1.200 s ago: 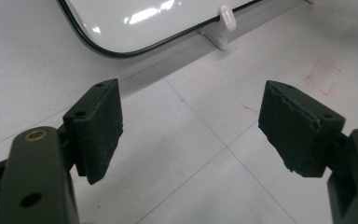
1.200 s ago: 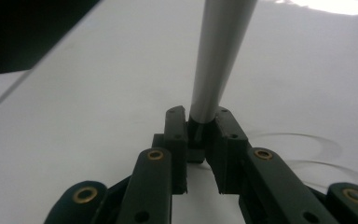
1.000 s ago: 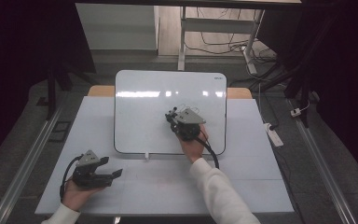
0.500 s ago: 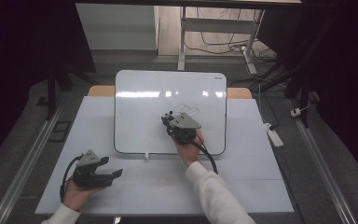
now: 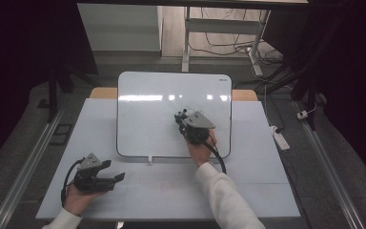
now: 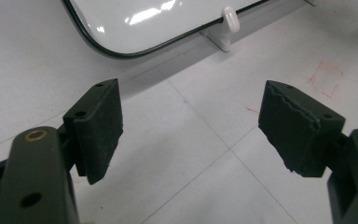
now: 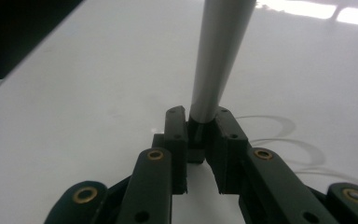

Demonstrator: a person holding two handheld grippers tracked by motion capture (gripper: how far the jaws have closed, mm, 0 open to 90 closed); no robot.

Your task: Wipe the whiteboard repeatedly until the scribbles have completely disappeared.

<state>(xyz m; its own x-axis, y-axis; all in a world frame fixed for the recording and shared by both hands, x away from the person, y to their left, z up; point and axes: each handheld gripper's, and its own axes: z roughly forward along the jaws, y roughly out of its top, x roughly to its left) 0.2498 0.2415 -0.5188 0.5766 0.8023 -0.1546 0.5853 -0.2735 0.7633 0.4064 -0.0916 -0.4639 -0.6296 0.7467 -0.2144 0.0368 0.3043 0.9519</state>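
A white whiteboard [image 5: 147, 109] lies at the back middle of the table. Over its right half, a hand holds my right gripper [image 5: 181, 118], pointing toward the board's far left. In the right gripper view its jaws [image 7: 200, 116] are shut on a grey pen barrel [image 7: 219, 51] that slants away over the glossy whiteboard [image 7: 74, 93]. Faint curved lines [image 7: 279, 128] show on the board beside the jaws. My left gripper [image 5: 113, 171] rests low over the table's front left, jaws wide open [image 6: 191, 121] with nothing between them, aimed at the whiteboard's near corner [image 6: 135, 18].
A small white clip [image 5: 149, 159] [image 6: 228, 21] sits at the board's near edge. Faint red marks [image 6: 326, 77] are on the pale table top [image 5: 248, 191]. A white power strip [image 5: 279, 136] lies off the table's right side. Metal rails run along both sides.
The right gripper has shifted slightly over the whiteboard, a little left and then back right. The left gripper has stayed where it was.
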